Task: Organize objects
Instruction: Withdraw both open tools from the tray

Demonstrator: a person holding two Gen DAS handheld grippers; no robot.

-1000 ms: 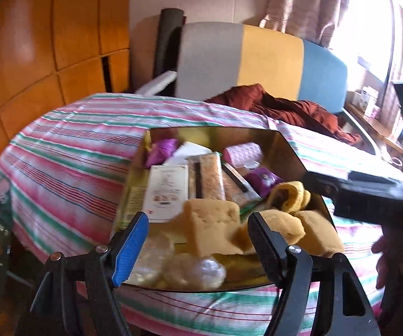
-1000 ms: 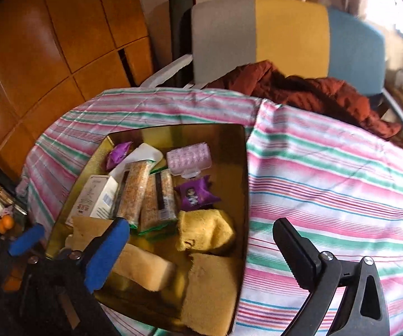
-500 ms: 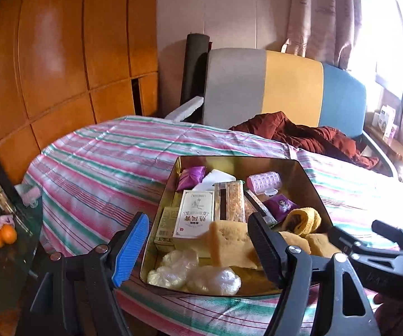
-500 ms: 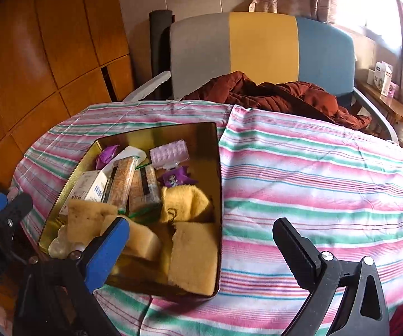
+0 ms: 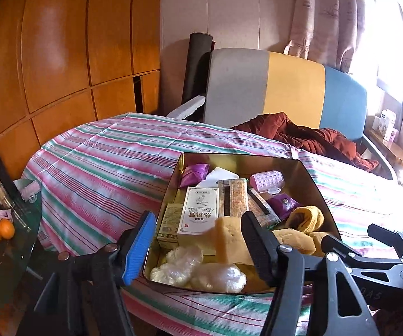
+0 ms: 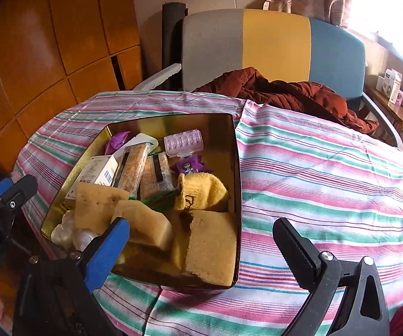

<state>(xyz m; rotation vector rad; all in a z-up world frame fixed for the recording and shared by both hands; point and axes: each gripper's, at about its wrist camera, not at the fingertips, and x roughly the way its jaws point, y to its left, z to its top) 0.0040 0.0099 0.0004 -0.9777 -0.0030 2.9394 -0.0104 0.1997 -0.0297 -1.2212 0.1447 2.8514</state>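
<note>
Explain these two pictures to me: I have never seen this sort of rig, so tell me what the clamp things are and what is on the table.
No robot here: a person holds a two-finger tool in each hand, with a camera on each looking along its fingers. One picture is from the left tool, the other from the right tool. Both are open and hold nothing. On the striped tablecloth sits a gold tin filled with yellow sponges, a yellow cloth, a white box, snack bars, a pink hair roller and clear bags. A chair stands behind.
</note>
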